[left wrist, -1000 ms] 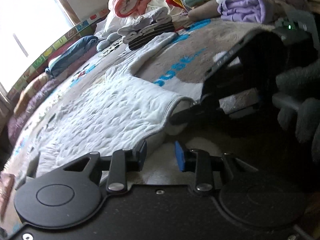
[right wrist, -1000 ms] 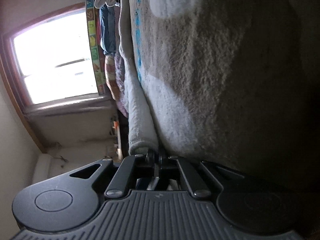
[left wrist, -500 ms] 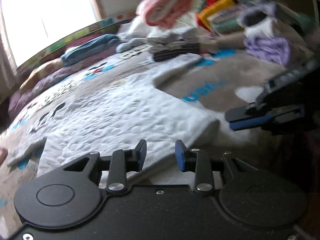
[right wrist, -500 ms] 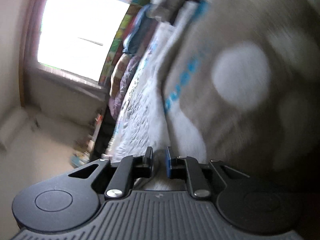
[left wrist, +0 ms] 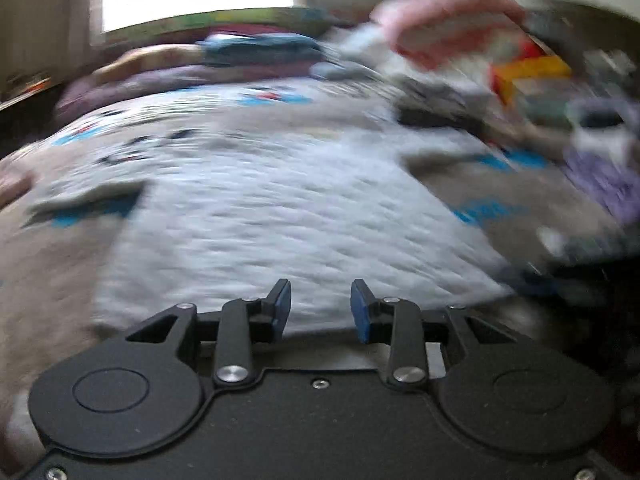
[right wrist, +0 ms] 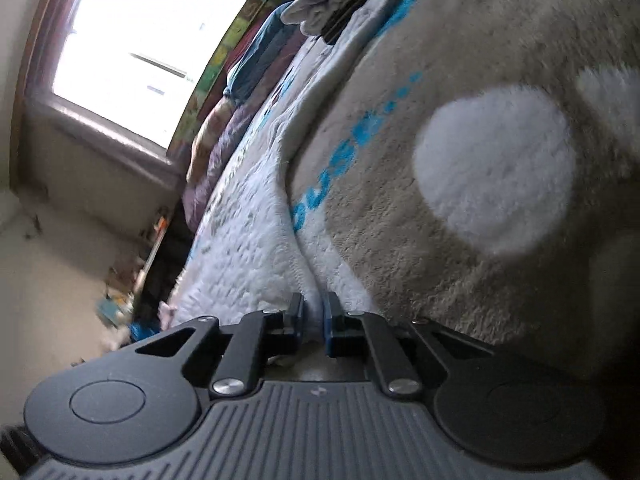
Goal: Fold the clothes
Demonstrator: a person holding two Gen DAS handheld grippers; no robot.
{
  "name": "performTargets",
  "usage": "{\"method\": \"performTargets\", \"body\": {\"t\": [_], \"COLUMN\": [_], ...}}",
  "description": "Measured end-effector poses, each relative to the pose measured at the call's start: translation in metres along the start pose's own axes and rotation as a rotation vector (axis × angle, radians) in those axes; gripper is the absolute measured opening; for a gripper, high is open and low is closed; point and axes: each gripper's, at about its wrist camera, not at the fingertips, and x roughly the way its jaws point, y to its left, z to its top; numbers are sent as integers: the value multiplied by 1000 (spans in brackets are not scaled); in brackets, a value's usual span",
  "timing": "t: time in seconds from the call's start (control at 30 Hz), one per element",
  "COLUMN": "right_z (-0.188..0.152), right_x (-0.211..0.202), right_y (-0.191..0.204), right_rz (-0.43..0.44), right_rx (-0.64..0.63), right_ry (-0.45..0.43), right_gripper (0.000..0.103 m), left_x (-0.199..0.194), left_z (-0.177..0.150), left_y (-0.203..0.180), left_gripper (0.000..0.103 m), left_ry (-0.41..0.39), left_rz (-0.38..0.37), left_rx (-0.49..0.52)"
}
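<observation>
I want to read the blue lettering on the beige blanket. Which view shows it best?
The right wrist view: the blue lettering sits sharp and close beside the white garment. In the left wrist view it is only a motion-blurred smear.

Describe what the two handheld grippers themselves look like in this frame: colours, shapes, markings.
Both are black, with two round discs at the base, linkage arms on silver pivot bolts and blue finger pads. The left gripper has a smooth flat body; the right gripper has a grey ribbed one. No cables or sleeves show.
</observation>
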Motion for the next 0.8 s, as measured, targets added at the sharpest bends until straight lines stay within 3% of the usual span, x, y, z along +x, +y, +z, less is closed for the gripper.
{"method": "performTargets", "body": {"t": [0.07,0.1,0.17,0.33,0.37,0.43,0.57,0.63,0.7,0.8], "right_z": [-4,-5,-9,-12,-14,-14,-15,-15,-16,-15], "right_x": [-3,-3,-2,4,6,8,6,7,5,-4], "right_y": [0,1,3,9,9,8,-4,-4,0,13], "right_rz": [9,15,13,16,21,39,81,73,51,23], "right_rx": [-5,-4,-7,-14,-7,17,98,97,68,-16], "right_ry": [-2,-5,-6,-8,-5,1,5,7,6,-31], "right_gripper": [11,11,11,12,11,10,8,7,8,15], "left_x": [-10,-14,-17,-2,4,11,5,1,3,-1], "left_z": [2,2,2,-9,-14,-25,-45,-57,-65,-65], "left_y": [30,45,78,130,134,138,146,155,163,172], "left_gripper": [40,49,50,50,49,13,9,9,9,11], "left_ry": [-52,-70,-72,-25,-13,23,27,27,63,75], "left_rz": [63,94,122,16,-27,-119,-286,-313,-251,-242], "left_rx": [-105,-159,-289,-584,-634,-780,-1085,-1212,-1215,-1207]}}
